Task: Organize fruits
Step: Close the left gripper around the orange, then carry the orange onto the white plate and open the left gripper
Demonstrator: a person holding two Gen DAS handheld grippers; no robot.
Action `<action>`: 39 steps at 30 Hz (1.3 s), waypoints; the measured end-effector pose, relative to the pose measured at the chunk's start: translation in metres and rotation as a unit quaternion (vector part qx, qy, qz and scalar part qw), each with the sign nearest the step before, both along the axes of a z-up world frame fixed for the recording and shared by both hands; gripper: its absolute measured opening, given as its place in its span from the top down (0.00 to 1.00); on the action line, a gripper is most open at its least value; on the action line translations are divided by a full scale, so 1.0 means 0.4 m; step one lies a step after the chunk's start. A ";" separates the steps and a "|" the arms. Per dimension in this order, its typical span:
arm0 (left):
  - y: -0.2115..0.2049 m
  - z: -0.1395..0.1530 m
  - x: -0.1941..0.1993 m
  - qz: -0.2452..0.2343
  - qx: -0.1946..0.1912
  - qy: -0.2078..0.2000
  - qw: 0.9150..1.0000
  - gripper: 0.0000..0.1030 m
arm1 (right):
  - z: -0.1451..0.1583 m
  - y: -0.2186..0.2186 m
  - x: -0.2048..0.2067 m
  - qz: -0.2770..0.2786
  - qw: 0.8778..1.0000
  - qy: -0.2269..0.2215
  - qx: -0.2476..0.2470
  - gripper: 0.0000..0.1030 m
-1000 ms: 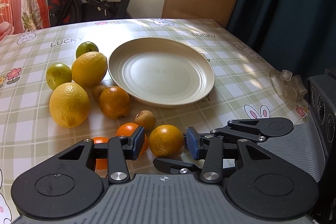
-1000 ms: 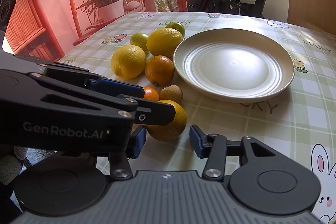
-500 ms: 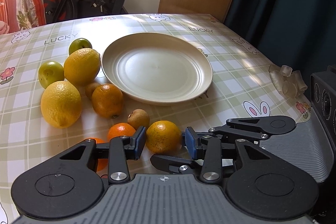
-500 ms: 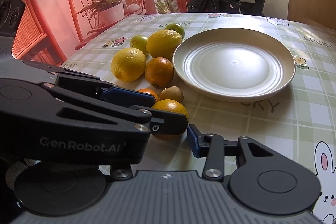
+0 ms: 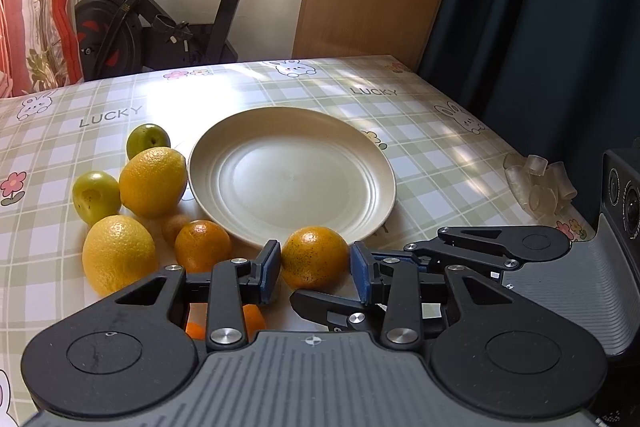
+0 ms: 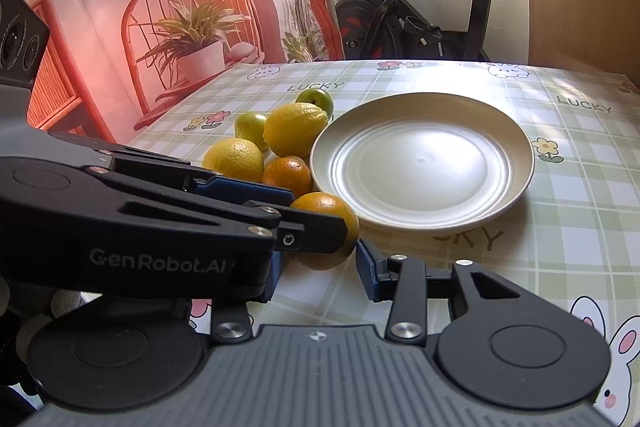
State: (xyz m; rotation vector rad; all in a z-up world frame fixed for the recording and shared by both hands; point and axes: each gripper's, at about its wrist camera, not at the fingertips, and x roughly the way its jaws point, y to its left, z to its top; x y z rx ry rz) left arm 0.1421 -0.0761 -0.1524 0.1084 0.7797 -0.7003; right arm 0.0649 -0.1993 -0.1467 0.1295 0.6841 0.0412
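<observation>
A: Left side of the table (image 5: 440,155)?

B: Near green fruit (image 5: 96,197), far green fruit (image 5: 147,141). Then two lemons: far lemon (image 5: 154,183) touching the plate (image 5: 292,183) rim, near lemon (image 5: 118,255) in front of it. A small brown fruit (image 5: 174,225) is wedged between them and the loose orange (image 5: 202,247).

A: Anything lower?

B: A small orange (image 5: 252,317), mostly hidden under the left gripper's finger.

A: Centre?

B: The plate has nothing on it. The held orange (image 5: 315,259) sits just before its near rim. Can't tell if it is off the cloth.

A: Left gripper (image 5: 316,269)?

B: Jaws have just been closing. Both blue pads are now against the held orange, one on each flank. It is pinched.

A: Right gripper (image 6: 320,277)?

B: Jaws have just been closing too, now fairly narrow. The same orange lies at their tips. The left gripper crosses in front and hides one pad. The other pad is just beside the peel. Can't tell if it presses.

A: Far right?

B: Clear plastic bits (image 5: 538,187) near the table edge, well apart from the fruit. An exercise bike (image 5: 160,27) stands behind the table.
</observation>
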 end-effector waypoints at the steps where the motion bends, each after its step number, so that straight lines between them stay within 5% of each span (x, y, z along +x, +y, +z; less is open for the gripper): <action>1: -0.001 0.006 0.008 0.000 0.000 -0.001 1.000 0.60 | 0.006 0.000 0.005 0.001 1.000 -0.003 -0.005 0.59; 19: 0.006 -0.022 0.204 0.064 -0.004 0.026 0.998 0.57 | -0.004 -0.014 0.190 0.046 0.998 -0.031 -0.032 0.59; 39: -0.004 -0.050 0.232 0.085 -0.005 0.005 0.996 0.57 | -0.073 -0.054 0.236 -0.017 0.998 -0.060 -0.005 0.58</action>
